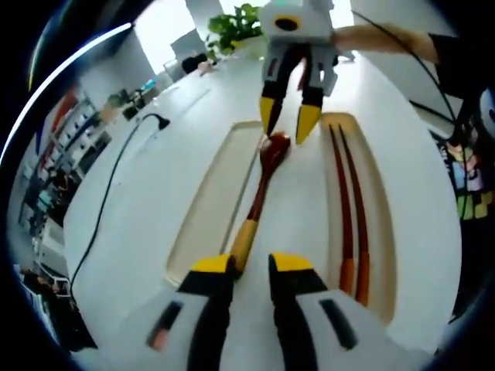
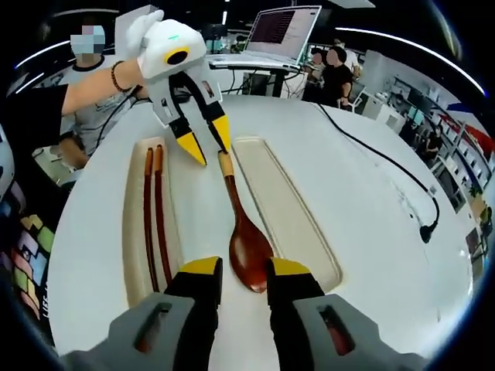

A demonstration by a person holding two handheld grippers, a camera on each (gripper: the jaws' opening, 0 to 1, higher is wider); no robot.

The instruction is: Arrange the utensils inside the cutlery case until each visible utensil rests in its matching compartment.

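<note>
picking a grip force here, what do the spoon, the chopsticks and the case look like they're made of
Spoon: probably lacquered wood; its dark red-brown bowl is glossy, and the handle end is yellow.
Chopsticks: same red-brown look with orange ends, likely lacquered wood too, though coated plastic is possible.
Case: smooth, matte cream trays with rounded rims, probably plastic.

The left gripper (image 1: 251,267) is held low over the worktop, its yellow-tipped jaws parted. In the right gripper view it (image 2: 207,141) is seen from the front, gripped by a gloved hand (image 2: 143,31) on a bare forearm with a wristband. The right gripper (image 2: 235,272) is likewise held low, jaws parted. In the left gripper view it (image 1: 288,120) is pointed downward, jaws spread, held at the end of an outstretched arm.
</note>
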